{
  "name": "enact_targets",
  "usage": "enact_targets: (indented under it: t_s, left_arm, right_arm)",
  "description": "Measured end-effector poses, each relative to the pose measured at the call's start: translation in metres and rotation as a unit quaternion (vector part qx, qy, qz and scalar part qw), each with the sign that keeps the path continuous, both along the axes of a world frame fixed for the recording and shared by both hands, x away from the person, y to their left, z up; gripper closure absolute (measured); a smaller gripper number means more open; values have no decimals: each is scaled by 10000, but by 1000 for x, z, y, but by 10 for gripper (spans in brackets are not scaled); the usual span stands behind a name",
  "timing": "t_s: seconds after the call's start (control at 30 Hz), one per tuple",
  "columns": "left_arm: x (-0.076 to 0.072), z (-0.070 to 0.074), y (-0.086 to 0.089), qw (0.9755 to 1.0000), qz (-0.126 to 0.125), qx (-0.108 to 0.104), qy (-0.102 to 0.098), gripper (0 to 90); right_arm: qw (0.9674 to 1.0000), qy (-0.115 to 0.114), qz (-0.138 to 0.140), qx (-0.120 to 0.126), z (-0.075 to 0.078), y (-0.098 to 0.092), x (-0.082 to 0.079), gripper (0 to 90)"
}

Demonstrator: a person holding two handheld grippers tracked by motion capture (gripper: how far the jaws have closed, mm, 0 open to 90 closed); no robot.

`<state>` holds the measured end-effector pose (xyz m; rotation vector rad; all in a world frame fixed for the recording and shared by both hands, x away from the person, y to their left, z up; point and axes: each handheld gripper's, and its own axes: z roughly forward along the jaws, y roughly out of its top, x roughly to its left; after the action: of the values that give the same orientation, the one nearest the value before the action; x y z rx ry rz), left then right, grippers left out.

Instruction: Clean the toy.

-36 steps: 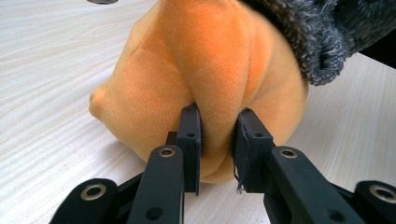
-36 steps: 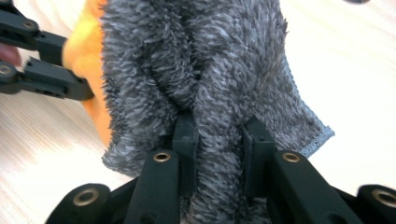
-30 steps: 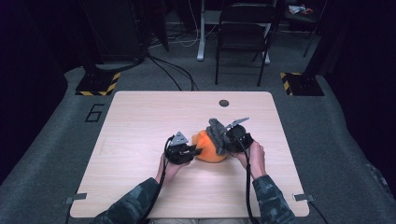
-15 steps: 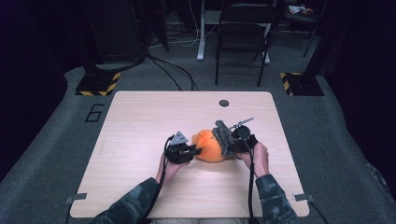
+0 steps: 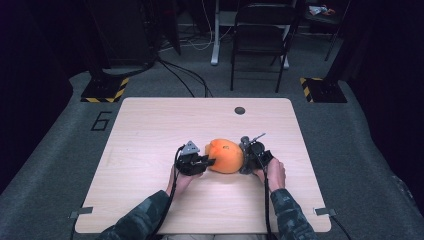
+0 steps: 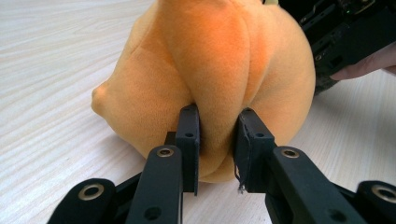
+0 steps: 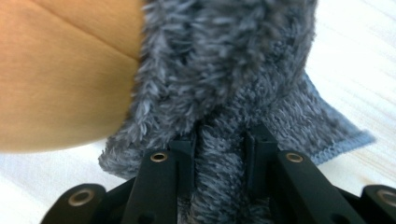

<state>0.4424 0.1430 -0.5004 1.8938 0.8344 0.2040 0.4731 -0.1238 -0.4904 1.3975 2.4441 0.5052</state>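
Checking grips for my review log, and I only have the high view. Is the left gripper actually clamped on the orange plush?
Observer: Yes. The left gripper pinches a fold of the orange plush toy between its pads.
Operator: And what is the right one holding?
Observer: The right gripper is shut on a grey fluffy cloth.
Operator: Is that cloth touching the toy?
Observer: It lies right against the toy's orange side, with one hemmed corner spread on the table.

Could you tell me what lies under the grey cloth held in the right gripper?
The grey cloth drapes against the orange plush toy, its lower edge on the pale wooden table. What it covers is hidden. The right gripper pinches a fold.
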Motion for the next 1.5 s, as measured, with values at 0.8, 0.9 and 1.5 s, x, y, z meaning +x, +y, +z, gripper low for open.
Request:
enact_targets:
  t_s: [0.8, 0.9, 1.5]
  left_arm:
    - [-3, 1, -1, 9998, -31, 132, -118, 721]
    - [-4, 2, -1, 9997, -79, 172, -125, 720]
    - [-4, 0, -1, 9998, -67, 132, -136, 717]
  right_arm:
    - [9747, -1074, 874, 1757, 105, 19, -32, 699]
    - [9699, -1153, 1039, 1877, 107, 33, -36, 698]
    - [9877, -846, 815, 1027, 70, 32, -21, 673]
